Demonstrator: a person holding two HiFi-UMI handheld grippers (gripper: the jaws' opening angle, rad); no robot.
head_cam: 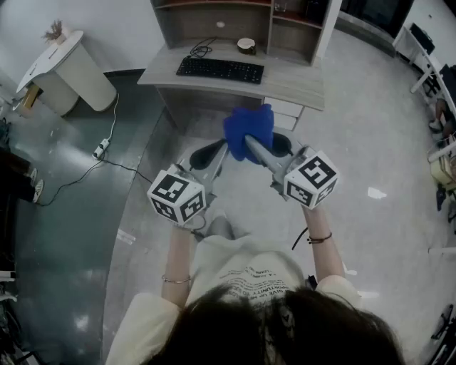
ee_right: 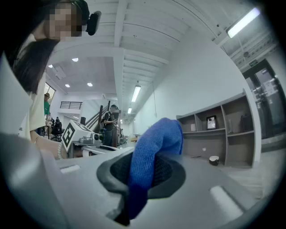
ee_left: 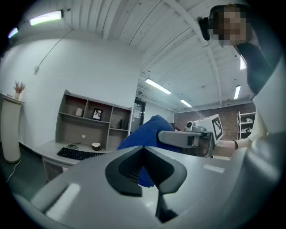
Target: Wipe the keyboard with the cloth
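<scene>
A black keyboard [head_cam: 219, 69] lies on a light wooden desk [head_cam: 303, 84] ahead of me; it also shows far off in the left gripper view [ee_left: 77, 154]. The blue cloth [head_cam: 249, 130] hangs in the air in front of the desk, well short of the keyboard. My right gripper [head_cam: 251, 145] is shut on the cloth [ee_right: 154, 154], which bulges up between its jaws [ee_right: 140, 176]. My left gripper [head_cam: 219, 151] hovers just left of the cloth, its jaws shut with nothing between them [ee_left: 144, 167]. Behind those jaws I see the cloth [ee_left: 147, 134] and the right gripper [ee_left: 187, 137].
On the desk behind the keyboard sit a small round bowl [head_cam: 246, 45] and a coiled cable [head_cam: 201, 50], under a shelf hutch [head_cam: 285, 21]. A white drawer unit [head_cam: 285, 110] stands below the desk. A white cylindrical stand [head_cam: 68, 68] and a power strip [head_cam: 100, 149] are at the left.
</scene>
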